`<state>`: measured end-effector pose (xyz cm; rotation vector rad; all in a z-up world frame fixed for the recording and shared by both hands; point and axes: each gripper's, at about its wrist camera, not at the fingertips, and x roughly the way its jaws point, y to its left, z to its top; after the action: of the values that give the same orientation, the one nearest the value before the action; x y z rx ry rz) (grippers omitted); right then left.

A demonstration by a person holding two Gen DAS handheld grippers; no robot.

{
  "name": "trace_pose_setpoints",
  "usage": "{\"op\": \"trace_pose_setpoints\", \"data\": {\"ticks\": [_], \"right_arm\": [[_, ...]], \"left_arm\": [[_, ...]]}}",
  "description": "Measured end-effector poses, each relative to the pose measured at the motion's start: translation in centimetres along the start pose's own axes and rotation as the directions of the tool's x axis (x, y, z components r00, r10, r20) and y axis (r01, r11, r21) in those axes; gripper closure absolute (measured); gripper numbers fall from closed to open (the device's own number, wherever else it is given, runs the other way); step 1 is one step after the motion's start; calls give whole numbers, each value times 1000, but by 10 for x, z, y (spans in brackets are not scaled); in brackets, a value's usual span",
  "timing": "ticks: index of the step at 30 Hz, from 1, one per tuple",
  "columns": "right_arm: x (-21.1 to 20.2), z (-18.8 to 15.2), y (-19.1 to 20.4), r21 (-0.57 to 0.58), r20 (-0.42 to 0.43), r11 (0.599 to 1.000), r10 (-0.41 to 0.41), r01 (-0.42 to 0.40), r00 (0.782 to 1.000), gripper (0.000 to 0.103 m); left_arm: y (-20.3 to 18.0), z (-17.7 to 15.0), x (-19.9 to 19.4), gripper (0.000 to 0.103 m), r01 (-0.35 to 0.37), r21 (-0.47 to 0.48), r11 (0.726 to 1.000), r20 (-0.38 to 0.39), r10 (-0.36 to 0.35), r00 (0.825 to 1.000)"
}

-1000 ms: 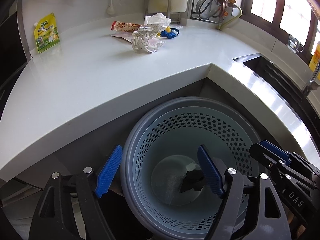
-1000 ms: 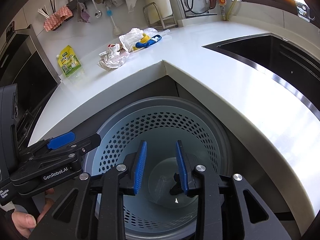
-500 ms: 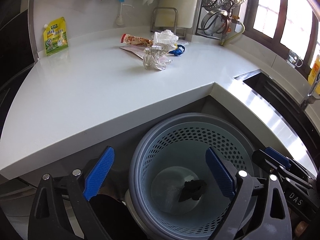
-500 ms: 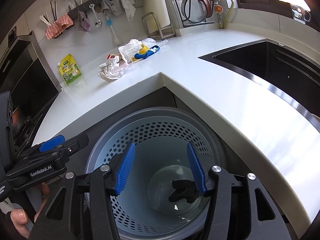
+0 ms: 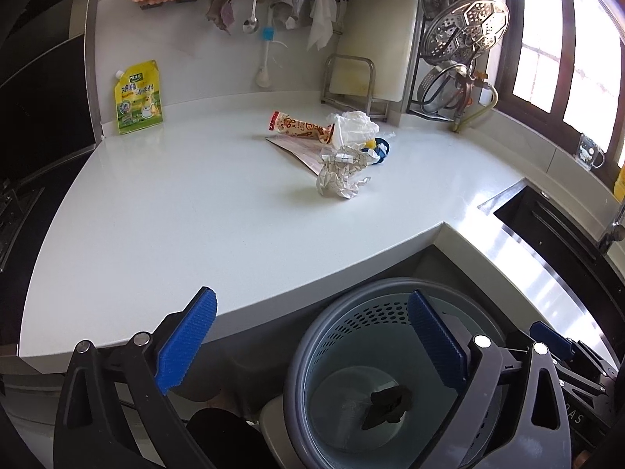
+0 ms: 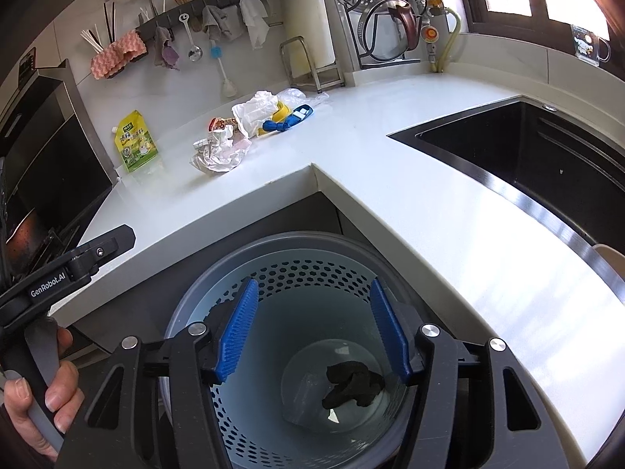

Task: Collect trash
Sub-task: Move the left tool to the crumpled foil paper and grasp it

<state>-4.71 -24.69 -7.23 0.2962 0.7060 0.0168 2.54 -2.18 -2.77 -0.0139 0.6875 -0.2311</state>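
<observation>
A grey perforated bin [image 5: 316, 336] [image 6: 218, 273] stands below the counter corner with a black crumpled scrap [image 5: 388, 400] [image 6: 351, 383] at its bottom. My left gripper [image 5: 312, 336] is open and empty above the counter edge and bin rim. My right gripper [image 6: 314, 332] is open and empty over the bin mouth. On the white counter lie a crumpled paper wrapper [image 5: 340, 178] [image 6: 216, 154], a red printed wrapper [image 5: 299, 127], a white plastic bag [image 5: 353, 125] [image 6: 254, 111] and a blue-and-yellow item [image 5: 377, 146] [image 6: 289, 119].
A yellow-green pouch [image 5: 136, 97] [image 6: 134, 142] leans on the back wall. A black sink [image 6: 539, 152] is sunk in the counter at the right. A cutting board stand [image 5: 353, 82] and pot rack [image 5: 461, 39] stand at the back.
Both grippers have risen away from the bin. The right jaws have opened wide, and the black scrap now lies free at the bin's bottom.
</observation>
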Motion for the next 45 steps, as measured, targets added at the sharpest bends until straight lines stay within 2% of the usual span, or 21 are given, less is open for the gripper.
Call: {"op": "trace_pose_setpoints", "data": {"ticks": [18,28,39,45], "right_arm": [[26,69,-5,-8,38,999,43,-43,998,43],[41,97,-11,-5,44,1000,19,-19,999,43],[49,106,-23,28,45,999,31,-32,999,42],[55,116,-23,23,47,999,36,-37,998,42]], "left_arm": [[-2,50,22,7,-7,-11,1000,36,8,999],[-15,63,53,7,-10,-14,1000,26,10,1000],[-24,84,112,7,-33,-48,998,-56,31,998],[-23,94,138,7,-87,-67,994,-104,80,991]]}}
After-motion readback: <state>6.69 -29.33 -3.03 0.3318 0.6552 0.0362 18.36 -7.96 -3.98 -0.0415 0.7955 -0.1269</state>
